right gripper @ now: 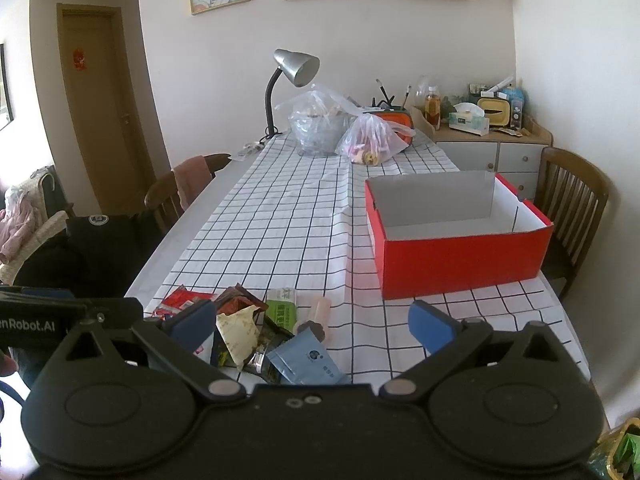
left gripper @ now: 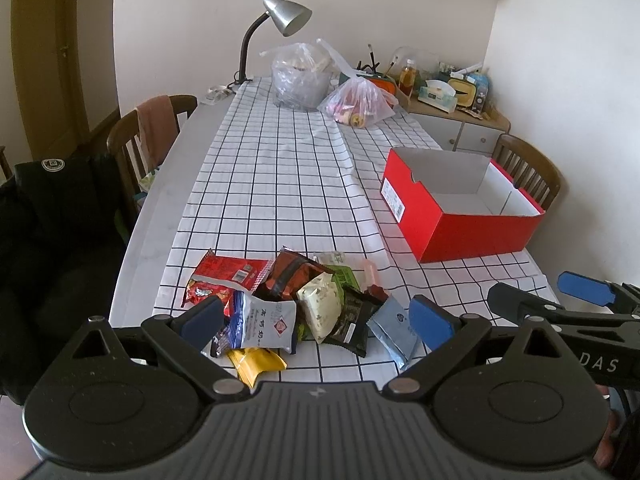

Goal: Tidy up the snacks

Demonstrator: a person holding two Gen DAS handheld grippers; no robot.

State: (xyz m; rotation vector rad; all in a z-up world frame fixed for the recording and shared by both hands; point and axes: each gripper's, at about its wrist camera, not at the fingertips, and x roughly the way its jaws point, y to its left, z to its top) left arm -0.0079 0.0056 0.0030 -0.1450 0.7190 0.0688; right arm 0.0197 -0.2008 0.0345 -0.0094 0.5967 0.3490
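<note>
Left gripper: fingers spread wide, nothing between them. It hangs over the pile at the lower centre of the left view — a start posture, by the look of it, with the gap framing several packets at once.

Right gripper: fingers likewise spread and empty. In the right view it sits low centre, with the pile under its left finger and bare cloth under its right. In the left view it shows at the lower right edge, just beside the left gripper.

Pile: loose packets heaped on the near end of the table, overlapping one another. Red packet at the left; white packet and yellow packet nearest the camera; cream packet in the middle; blue packet at the right, lying apart enough to be an easy first pick.

Box: red outside, white inside, open at the top, no snacks visible in it. It stands right of centre in both views, well apart from the pile — judged to be the destination, with its open top clear for drops from above.

Cloth: checked, spread along the table, creased near the box.

Background: lamp and two plastic bags at the far end, upper centre; not part of the work.

Progress: judged not begun; every packet is outside the box.

Risk: overlapped packets may drag neighbours when one is lifted.
</note>
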